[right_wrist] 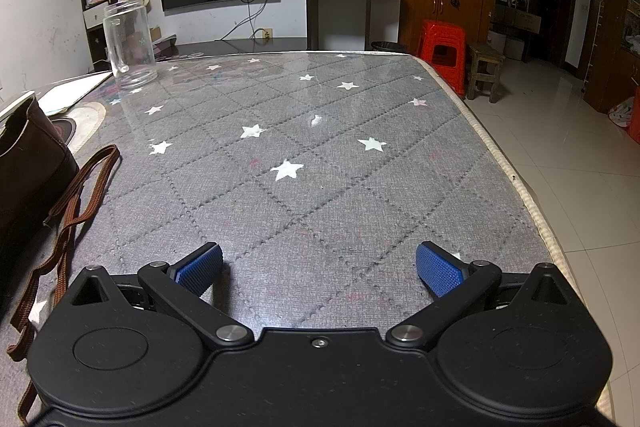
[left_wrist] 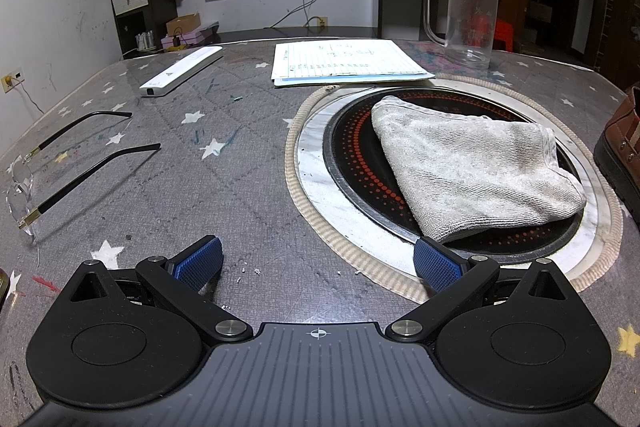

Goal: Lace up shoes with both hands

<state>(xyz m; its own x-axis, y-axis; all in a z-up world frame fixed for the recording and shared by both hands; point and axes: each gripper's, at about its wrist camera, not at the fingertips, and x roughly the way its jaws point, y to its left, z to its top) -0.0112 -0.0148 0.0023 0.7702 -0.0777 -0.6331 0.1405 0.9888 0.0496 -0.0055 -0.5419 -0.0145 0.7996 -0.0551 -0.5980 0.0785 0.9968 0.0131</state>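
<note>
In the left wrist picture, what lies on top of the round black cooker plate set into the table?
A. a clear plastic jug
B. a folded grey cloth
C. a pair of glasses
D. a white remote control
B: the folded grey cloth rests on the round black cooker plate, while the glasses, the jug and the white remote all lie or stand off it, on the table cover.

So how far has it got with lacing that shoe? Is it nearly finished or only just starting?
Only just starting, by the look of it. Done: nothing visible; the brown lace lies loose on the table beside the brown shoe. In hand: nothing; the left gripper and right gripper are both open and empty, neither touching the shoe. Left: picking up the lace ends and threading them, essentially the whole job.
</note>
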